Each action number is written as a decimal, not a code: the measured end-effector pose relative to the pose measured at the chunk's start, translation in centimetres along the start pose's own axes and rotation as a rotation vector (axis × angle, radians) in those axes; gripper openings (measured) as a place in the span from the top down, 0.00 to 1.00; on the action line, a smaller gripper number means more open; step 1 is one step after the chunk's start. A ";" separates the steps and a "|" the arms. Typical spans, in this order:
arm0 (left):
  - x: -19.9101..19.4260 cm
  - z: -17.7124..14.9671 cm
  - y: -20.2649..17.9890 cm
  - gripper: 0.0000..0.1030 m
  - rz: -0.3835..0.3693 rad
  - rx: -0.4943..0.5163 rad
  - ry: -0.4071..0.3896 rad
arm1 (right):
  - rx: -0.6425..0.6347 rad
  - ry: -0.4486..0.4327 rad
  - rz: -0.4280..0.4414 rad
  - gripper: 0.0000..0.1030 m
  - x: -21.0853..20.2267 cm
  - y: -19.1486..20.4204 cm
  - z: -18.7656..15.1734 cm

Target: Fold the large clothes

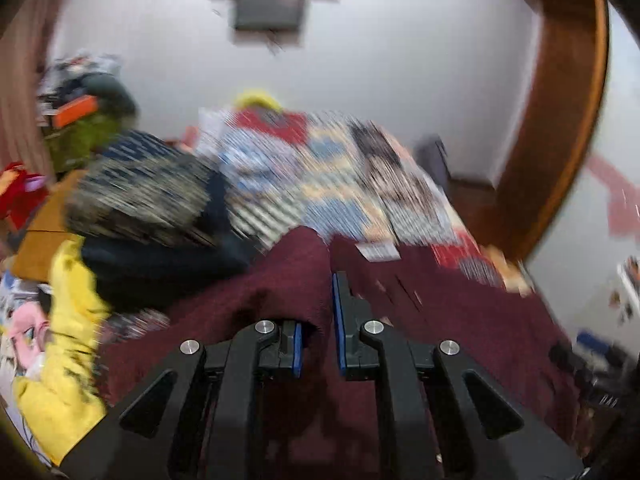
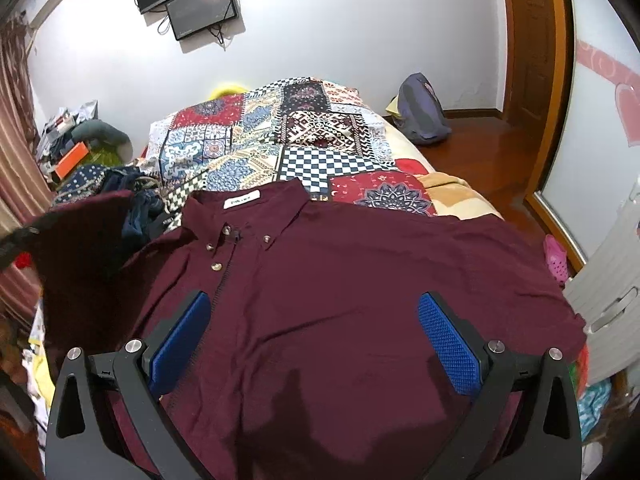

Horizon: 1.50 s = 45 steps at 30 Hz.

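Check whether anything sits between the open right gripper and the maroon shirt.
Nothing visible does. The right gripper hangs directly over the maroon button-up shirt, jaws spread wide, only bare fabric between them.

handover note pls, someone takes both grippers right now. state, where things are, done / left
Left hand-held gripper: shut on a bunched fold of the maroon shirt, at its left sleeve side, lifted off the bed; that view is motion-blurred.
Right hand-held gripper: open, empty, above the shirt's lower front.
Shirt: face up on the patchwork bedspread, collar away from you, buttoned at the top.
Done: shirt spread out, first sleeve picked up.
Left: every fold, as far as I can tell. Other clothes pile sits at the left.
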<state>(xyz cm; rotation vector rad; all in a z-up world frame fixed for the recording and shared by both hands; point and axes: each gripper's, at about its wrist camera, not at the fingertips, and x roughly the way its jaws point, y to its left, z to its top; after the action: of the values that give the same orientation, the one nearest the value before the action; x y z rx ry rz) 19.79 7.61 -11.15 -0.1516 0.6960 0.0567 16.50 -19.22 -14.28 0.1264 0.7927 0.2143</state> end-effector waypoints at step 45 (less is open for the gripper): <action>-0.5 -10.4 25.3 0.19 0.046 -0.376 0.353 | -0.333 0.043 0.007 0.00 3.2 12.7 -1.4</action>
<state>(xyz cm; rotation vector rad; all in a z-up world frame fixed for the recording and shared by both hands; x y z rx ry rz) 10.21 30.90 -21.77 -0.5148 1.0379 0.2089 15.87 -6.06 -15.05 -0.1901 0.7892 0.3528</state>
